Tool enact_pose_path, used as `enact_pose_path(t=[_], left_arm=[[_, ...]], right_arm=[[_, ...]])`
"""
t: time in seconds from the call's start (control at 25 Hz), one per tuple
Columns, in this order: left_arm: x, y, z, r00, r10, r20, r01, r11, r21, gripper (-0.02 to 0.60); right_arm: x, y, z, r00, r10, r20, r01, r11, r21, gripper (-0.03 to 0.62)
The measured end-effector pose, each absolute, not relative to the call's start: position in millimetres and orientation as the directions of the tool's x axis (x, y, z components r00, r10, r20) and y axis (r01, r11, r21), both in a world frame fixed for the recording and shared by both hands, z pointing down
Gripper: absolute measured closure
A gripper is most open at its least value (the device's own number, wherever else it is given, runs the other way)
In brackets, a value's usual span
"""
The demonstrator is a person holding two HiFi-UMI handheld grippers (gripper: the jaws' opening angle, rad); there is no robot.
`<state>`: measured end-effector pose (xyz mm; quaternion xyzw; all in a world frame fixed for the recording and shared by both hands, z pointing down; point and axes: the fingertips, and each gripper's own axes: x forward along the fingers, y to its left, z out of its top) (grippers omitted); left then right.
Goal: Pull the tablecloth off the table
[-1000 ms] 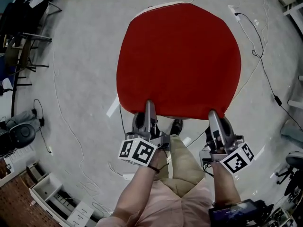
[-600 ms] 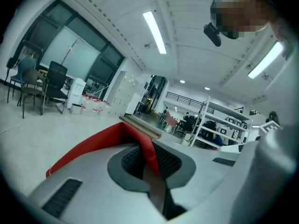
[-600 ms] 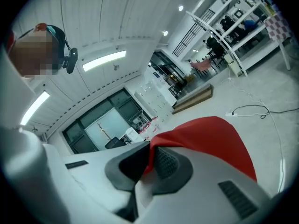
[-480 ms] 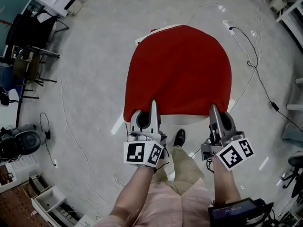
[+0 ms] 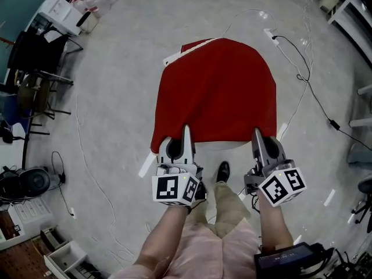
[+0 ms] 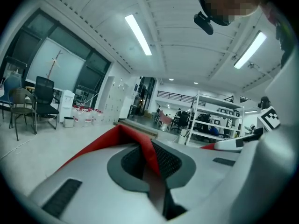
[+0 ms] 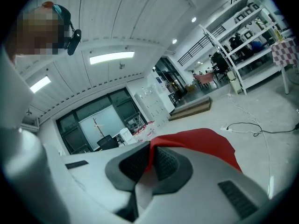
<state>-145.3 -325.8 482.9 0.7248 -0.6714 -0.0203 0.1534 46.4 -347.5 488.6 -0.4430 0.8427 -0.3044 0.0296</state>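
Note:
A red tablecloth (image 5: 218,92) is stretched over a white table (image 5: 218,145), whose near rim and far left corner (image 5: 174,56) show bare. My left gripper (image 5: 186,133) is shut on the cloth's near left edge. My right gripper (image 5: 256,137) is shut on the near right edge. In the left gripper view the red cloth (image 6: 148,149) is pinched between the dark pads (image 6: 167,161). In the right gripper view the cloth (image 7: 196,141) runs out from between the pads (image 7: 166,161).
The person's legs and a black shoe (image 5: 221,171) stand just below the table. Cables (image 5: 302,68) and a power strip (image 5: 271,35) lie on the grey floor at right. Chairs (image 5: 35,86) stand at left, shelving (image 5: 351,4) at far right.
Both grippers have drawn the cloth toward the person. The table's far left corner and its near rim have come bare, and the cloth looks smaller and further away.

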Motion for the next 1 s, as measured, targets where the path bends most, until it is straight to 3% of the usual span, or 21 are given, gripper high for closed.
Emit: enact_pose_path(t=[1.0], left_arm=[[-157, -251, 458, 0.148, -0.976, 0.16, -0.966, -0.108, 0.236, 0.541]], right_arm=[[35, -261, 472, -0.546, -0.807, 0.223, -0.777, 0.389, -0.495, 0.569]])
